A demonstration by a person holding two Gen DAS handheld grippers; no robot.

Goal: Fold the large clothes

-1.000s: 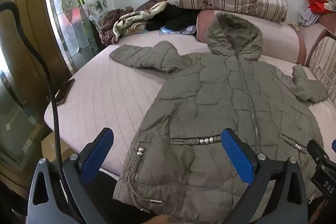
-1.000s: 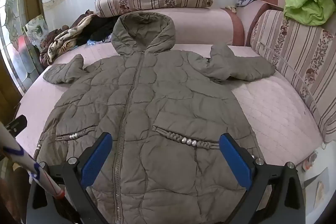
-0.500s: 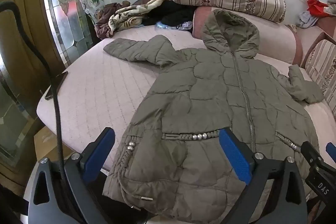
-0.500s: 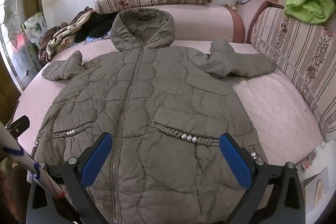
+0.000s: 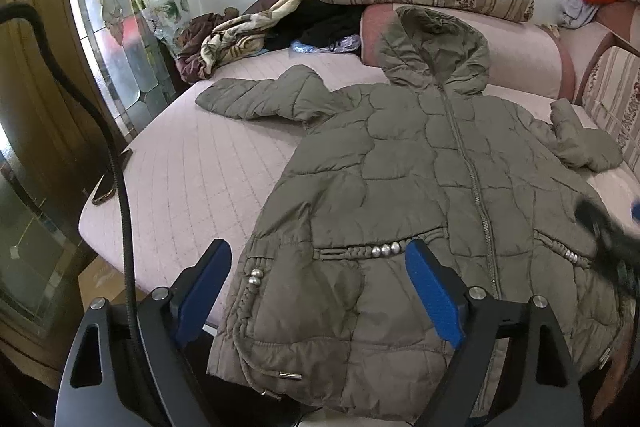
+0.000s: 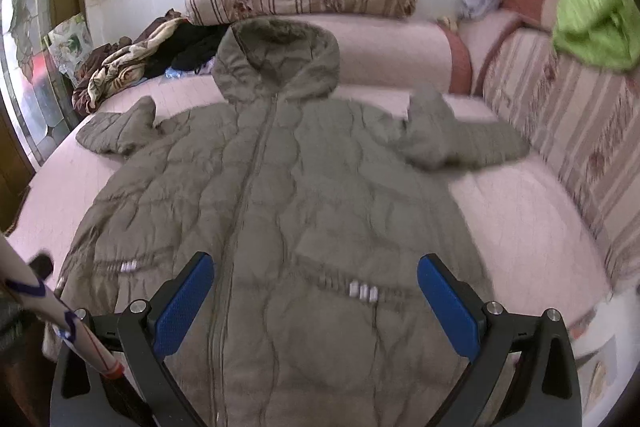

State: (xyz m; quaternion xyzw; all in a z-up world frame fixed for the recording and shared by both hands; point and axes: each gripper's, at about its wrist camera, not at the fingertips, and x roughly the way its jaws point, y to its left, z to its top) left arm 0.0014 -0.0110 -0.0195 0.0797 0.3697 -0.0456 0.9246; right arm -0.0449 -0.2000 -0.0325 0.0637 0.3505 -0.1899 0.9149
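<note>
Ahead of both tools, an olive hooded puffer coat (image 5: 404, 187) lay flat, zipped, sleeves spread on the pink mattress (image 5: 192, 179). Folding had apparently not begun; left gripper (image 5: 320, 287) and right gripper (image 6: 316, 299) hovered wide open, empty, above its hem, likeliest next a sleeve.

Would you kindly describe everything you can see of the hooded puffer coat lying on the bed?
The olive-grey puffer coat is a quilted, padded garment lying face up and spread flat on the pink quilted bed. Its zip is closed, its hood rests against the pink bolster, both sleeves stick outward, and its hem hangs over the near edge. Braided pocket trims carry silver beads; a drawstring dangles. Neither open hand-held gripper touches it.
</note>
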